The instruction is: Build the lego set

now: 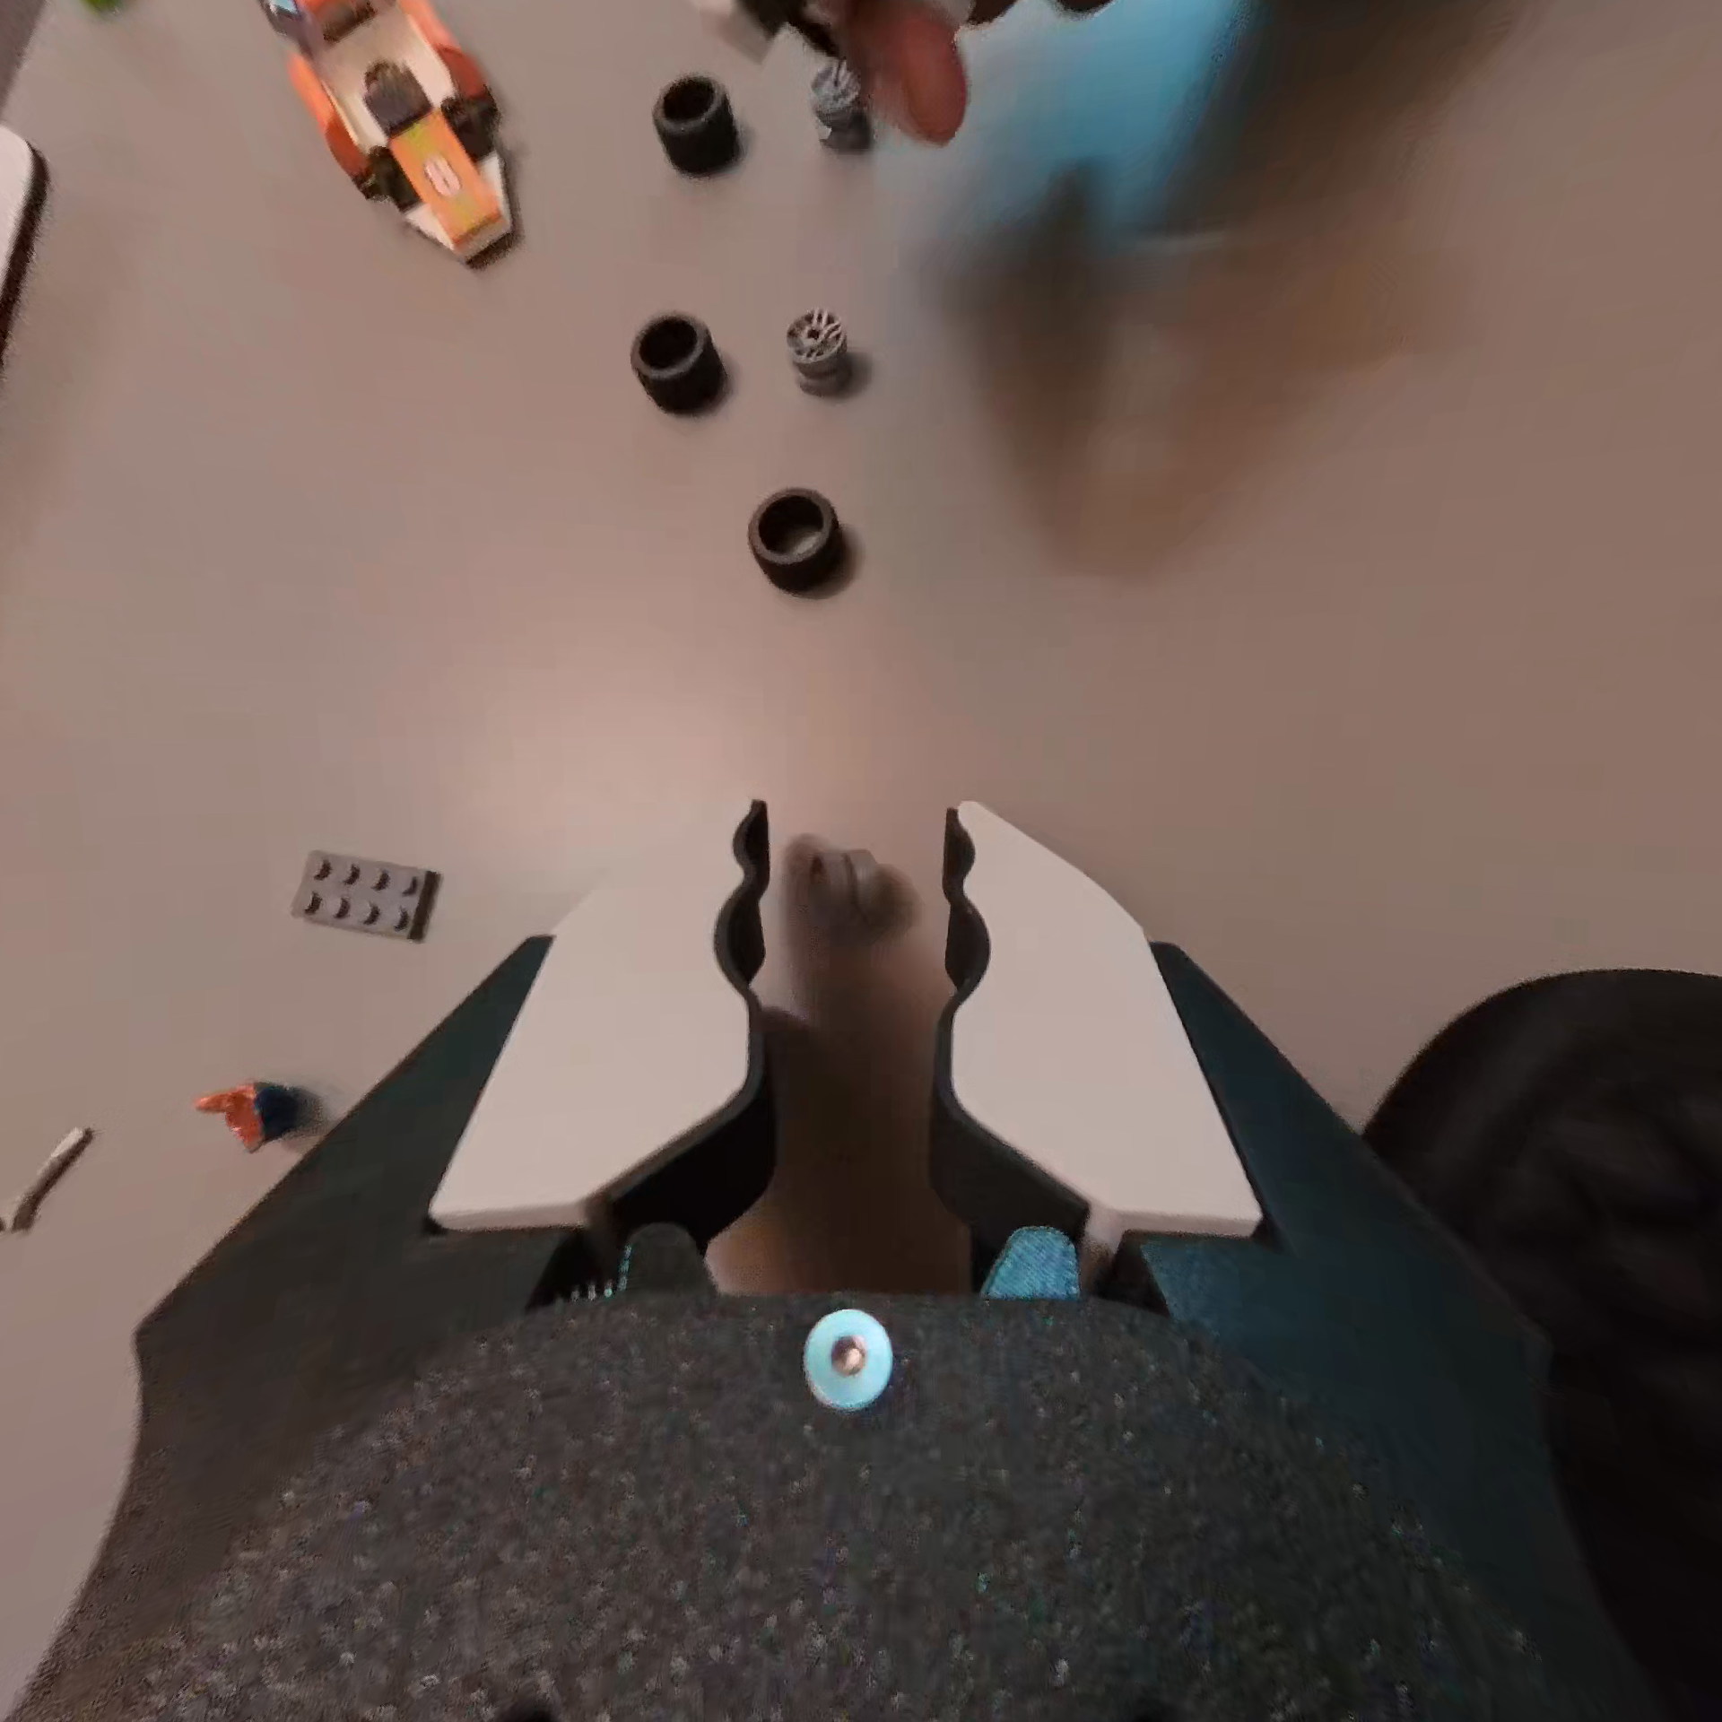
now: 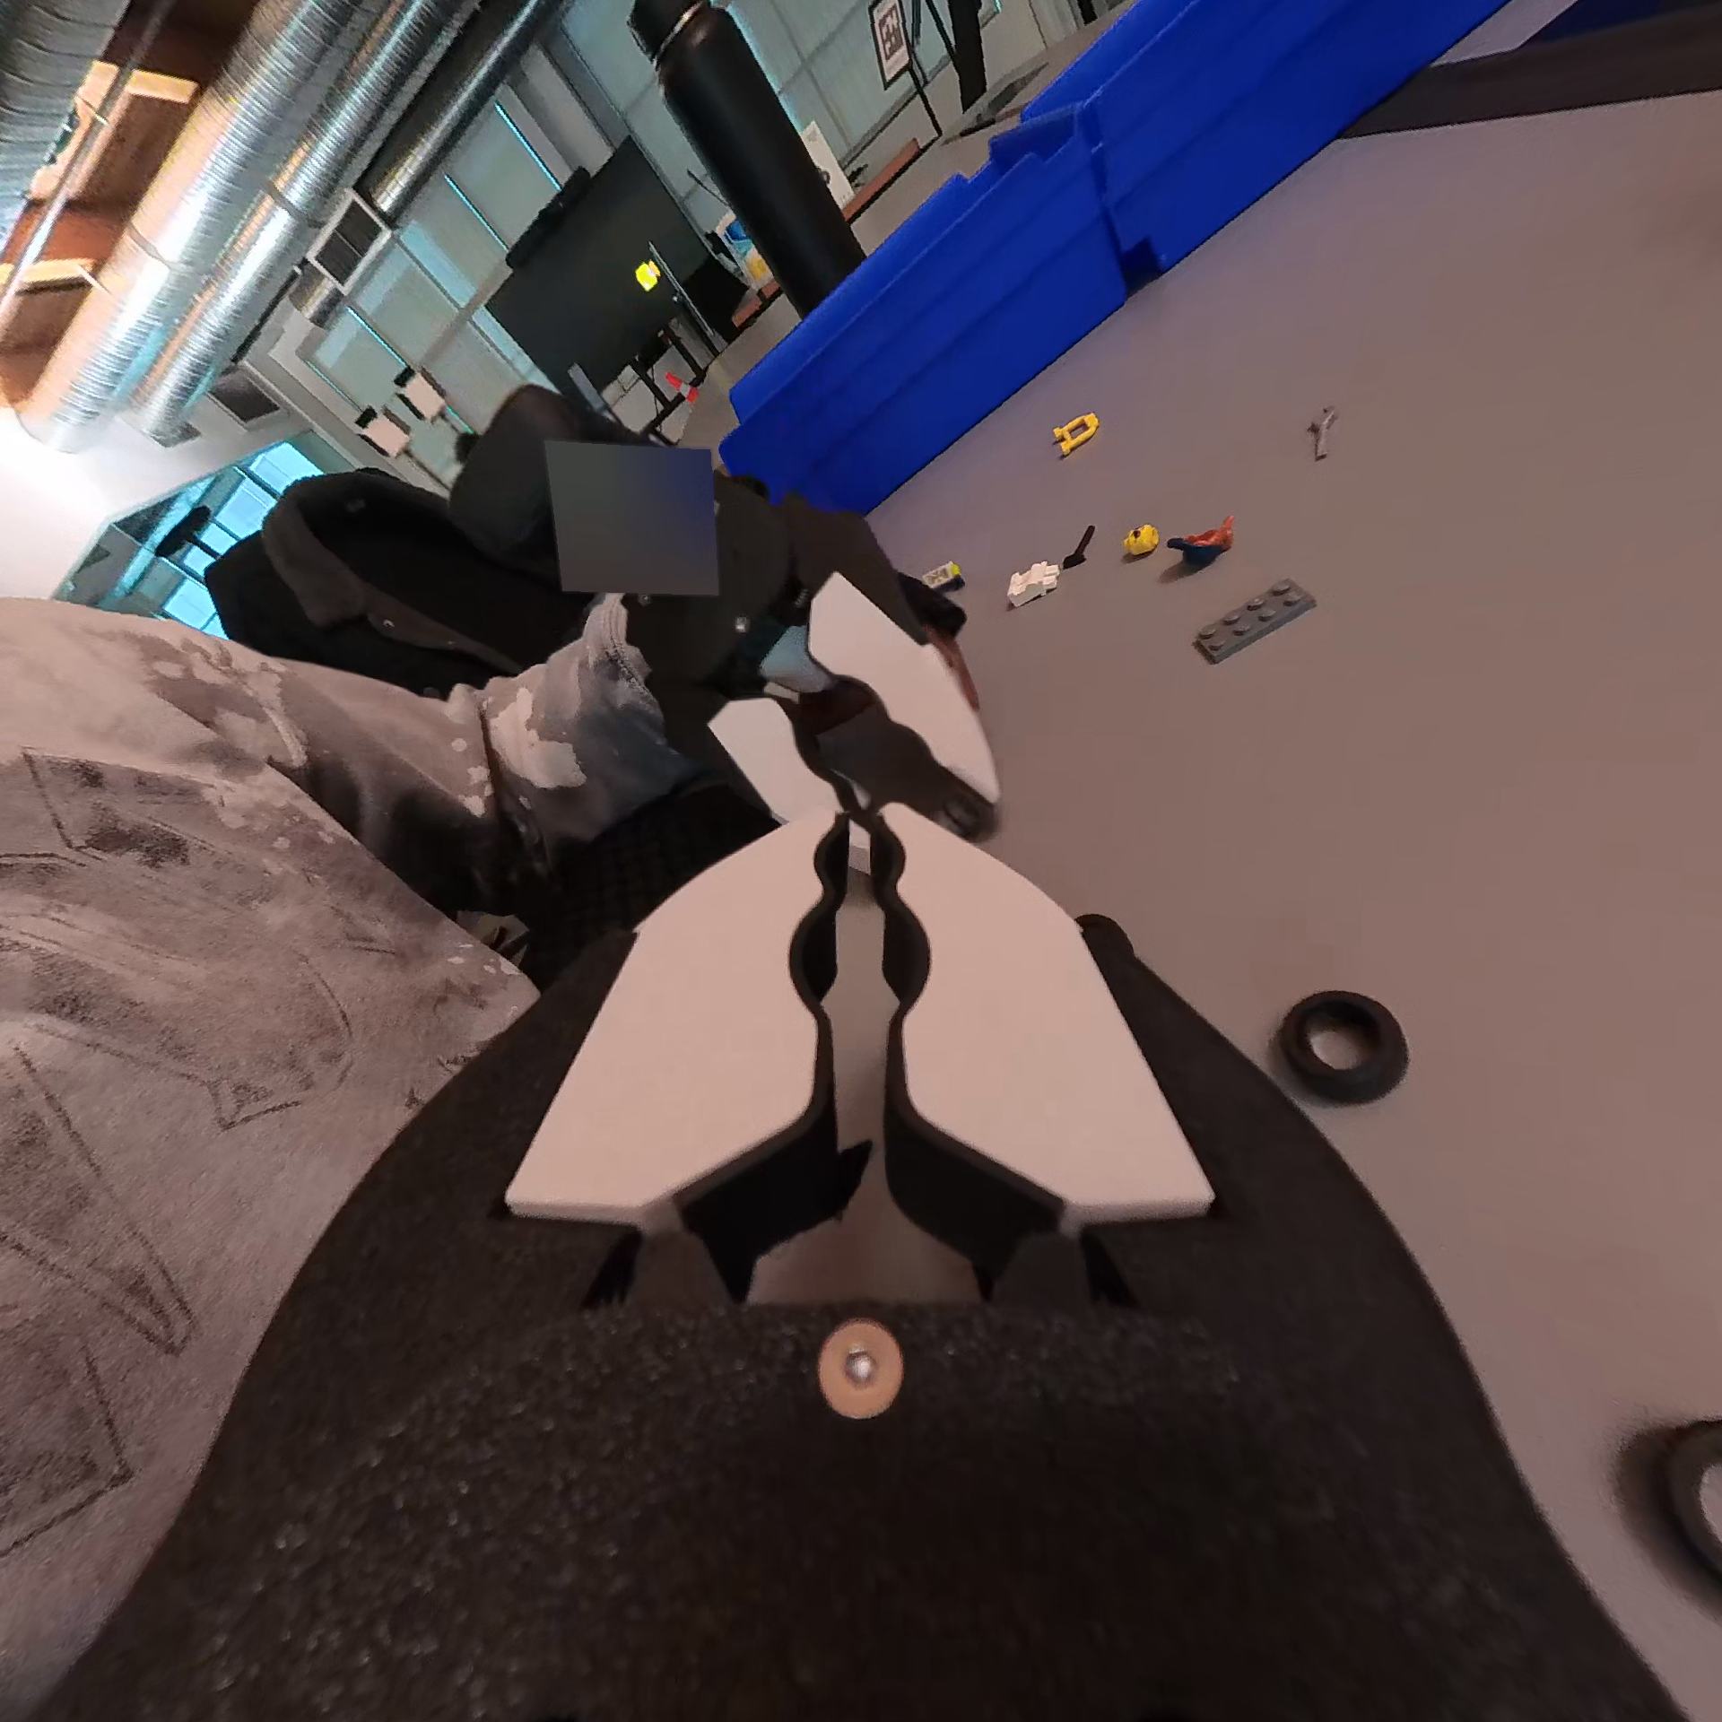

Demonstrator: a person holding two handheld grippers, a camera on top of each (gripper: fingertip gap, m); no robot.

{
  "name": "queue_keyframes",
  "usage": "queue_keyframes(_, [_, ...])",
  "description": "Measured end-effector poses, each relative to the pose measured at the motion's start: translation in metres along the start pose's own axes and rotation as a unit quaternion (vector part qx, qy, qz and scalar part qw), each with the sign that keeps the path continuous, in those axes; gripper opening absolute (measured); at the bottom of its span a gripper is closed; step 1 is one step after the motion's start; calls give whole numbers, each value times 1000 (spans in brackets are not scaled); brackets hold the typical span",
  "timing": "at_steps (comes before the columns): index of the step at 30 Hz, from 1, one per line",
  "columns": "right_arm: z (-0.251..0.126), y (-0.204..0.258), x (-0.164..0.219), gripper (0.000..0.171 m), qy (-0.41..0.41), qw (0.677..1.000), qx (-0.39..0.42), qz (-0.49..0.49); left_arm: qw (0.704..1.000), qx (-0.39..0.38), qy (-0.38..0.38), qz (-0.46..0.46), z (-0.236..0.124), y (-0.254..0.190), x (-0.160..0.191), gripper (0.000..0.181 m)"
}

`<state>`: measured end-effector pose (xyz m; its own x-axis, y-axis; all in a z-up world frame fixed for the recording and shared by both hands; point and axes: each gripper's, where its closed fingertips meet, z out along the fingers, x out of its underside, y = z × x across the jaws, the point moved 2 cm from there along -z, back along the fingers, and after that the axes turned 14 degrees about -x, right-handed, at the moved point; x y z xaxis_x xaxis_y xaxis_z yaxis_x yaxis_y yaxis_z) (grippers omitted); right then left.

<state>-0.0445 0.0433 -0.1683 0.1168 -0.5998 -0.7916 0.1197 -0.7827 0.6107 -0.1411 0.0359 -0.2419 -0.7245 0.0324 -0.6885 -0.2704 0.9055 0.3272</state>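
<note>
A plain grey table carries scattered toy parts: an orange and white car body at the far left, three black tyres and two grey wheel hubs (standing on end) down the middle, a grey studded plate, and blue bins along its far edge.

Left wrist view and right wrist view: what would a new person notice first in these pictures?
In the left wrist view, the orange and white lego car lies at the top left of the grey table, with black tyres and grey wheel hubs in rows beside it. The left gripper has its fingers apart around a small blurred grey piece. In the right wrist view, bright blue bins line the table's far edge.
</note>
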Motion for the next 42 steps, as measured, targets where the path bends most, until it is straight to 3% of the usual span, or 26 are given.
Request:
queue_keyframes(10, [3,1,8,5,29,1000,5,-7,998,30,54,-18,-12,-1,15,36])
queue_keyframes(17, [7,-2,14,5,43,999,10,-2,999,-6,42,-19,-13,0,17,17])
queue_keyframes(19, [9,-1,16,5,48,999,11,-8,999,-26,-7,-23,-13,3,7,16])
queue_keyframes(23, [16,7,17,7,64,997,9,-52,982,-58,-173,-49,-28,6,-37,16])
queue_keyframes(25, [21,12,18,12,66,996,3,-64,975,-74,-208,-29,-32,3,-52,16])
queue_keyframes(31, [27,14,11,27,21,999,4,-35,974,-89,-206,31,-25,-4,-78,16])
queue_keyframes(42, [23,10,9,15,-9,999,-19,26,974,-116,-171,97,-20,-2,-91,16])
